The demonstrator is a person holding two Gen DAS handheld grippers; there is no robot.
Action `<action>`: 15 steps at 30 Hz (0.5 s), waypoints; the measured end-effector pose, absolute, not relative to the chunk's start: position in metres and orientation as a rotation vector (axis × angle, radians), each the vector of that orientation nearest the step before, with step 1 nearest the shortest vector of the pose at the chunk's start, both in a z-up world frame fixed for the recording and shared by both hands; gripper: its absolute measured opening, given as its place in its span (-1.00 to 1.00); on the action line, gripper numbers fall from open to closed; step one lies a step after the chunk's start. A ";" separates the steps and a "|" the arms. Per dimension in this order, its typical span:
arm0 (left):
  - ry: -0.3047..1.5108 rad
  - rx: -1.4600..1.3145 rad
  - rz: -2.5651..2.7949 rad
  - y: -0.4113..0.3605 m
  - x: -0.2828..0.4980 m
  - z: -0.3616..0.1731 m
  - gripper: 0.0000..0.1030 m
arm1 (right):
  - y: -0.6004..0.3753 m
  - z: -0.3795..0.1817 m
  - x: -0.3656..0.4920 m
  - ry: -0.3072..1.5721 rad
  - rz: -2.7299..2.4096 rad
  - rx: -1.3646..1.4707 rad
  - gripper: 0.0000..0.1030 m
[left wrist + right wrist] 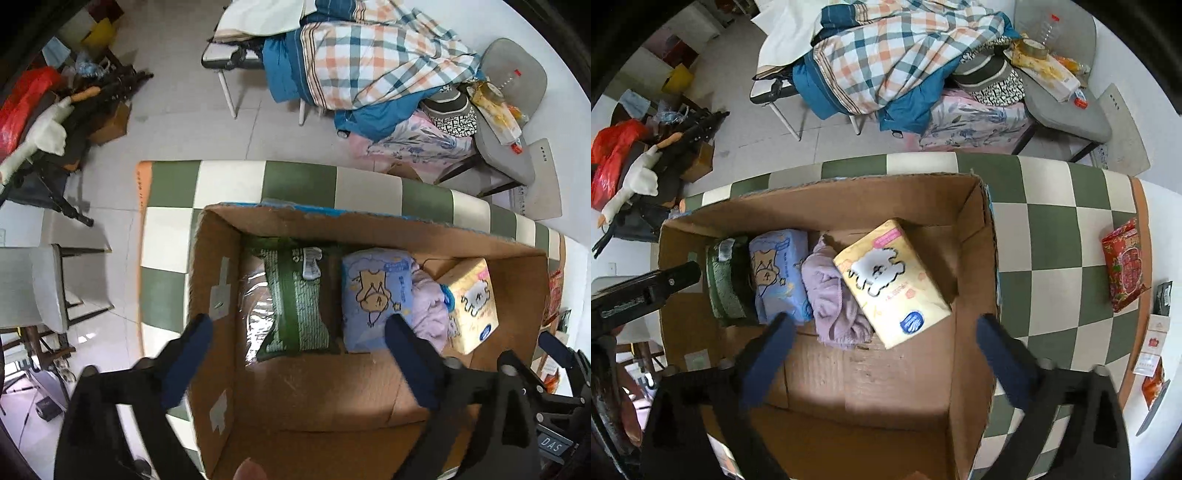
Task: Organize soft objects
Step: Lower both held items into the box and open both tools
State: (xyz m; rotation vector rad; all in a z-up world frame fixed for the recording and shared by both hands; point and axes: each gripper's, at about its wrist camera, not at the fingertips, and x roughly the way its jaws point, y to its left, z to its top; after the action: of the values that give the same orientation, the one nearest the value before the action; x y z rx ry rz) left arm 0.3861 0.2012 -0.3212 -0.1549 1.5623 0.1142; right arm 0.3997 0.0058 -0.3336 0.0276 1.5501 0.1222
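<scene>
Both the left gripper point(299, 354) and right gripper point(886, 350) are held wide open, empty, above the box point(971, 258); packs point(892, 282) are lined up at frame centre, seemingly to save room.

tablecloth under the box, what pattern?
Green and cream checkerboard tablecloth under the cardboard box; clearest in the right wrist view.
</scene>
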 end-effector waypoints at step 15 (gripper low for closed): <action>1.415 -0.138 0.135 0.185 0.296 -0.269 0.94 | 0.010 -0.301 0.320 1.481 0.151 -0.058 1.00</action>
State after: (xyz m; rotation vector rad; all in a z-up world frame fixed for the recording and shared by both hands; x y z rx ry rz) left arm 0.2965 0.1851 -0.2689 -0.1381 1.4155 0.1345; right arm 0.3197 0.0104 -0.3012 -0.0580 1.4809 0.1505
